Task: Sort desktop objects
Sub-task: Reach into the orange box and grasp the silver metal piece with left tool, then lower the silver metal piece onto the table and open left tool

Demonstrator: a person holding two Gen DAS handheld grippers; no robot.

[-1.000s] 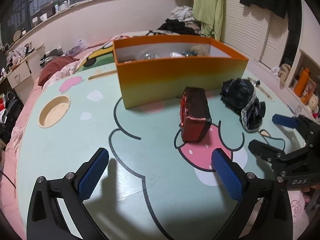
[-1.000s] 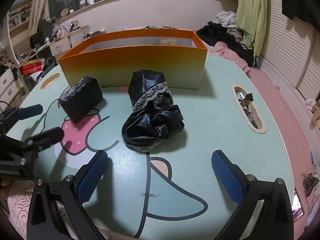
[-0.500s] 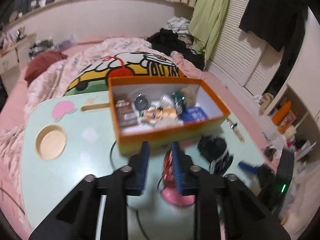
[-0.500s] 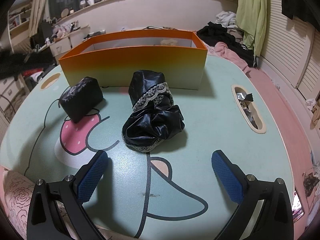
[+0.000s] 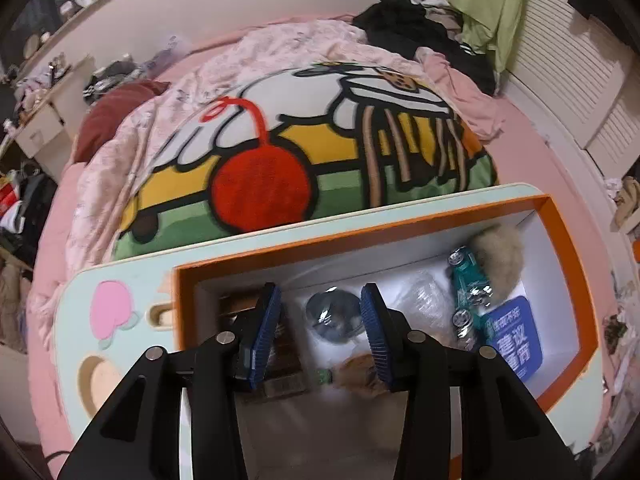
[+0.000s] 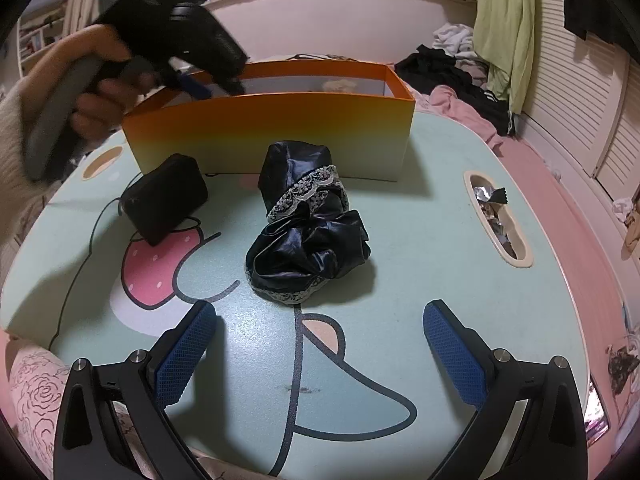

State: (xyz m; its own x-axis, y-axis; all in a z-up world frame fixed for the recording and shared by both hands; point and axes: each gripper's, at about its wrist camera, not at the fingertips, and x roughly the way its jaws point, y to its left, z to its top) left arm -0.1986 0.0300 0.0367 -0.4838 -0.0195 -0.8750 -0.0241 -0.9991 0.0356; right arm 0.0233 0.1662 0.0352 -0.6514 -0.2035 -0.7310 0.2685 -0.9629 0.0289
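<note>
Orange box (image 5: 568, 280) holds blue Chinese-lettered card (image 5: 516, 344); left fingers (image 5: 264, 328) opening empty, right fingers (image 6: 452, 352) wide.

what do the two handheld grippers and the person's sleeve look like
Both the left gripper and the right gripper have black angular frames with silver screws and fingers faced in blue cross-hatched pads. The left one's handle is grey. The sleeve is cream-coloured knit.

An orange box (image 6: 268, 136) stands open at the table's far side, holding a teal toy car (image 5: 470, 280) and a blue card (image 5: 518, 344). A black pouch (image 6: 166, 200) and crumpled black lace-trimmed cloth (image 6: 308, 232) lie before it.
</note>
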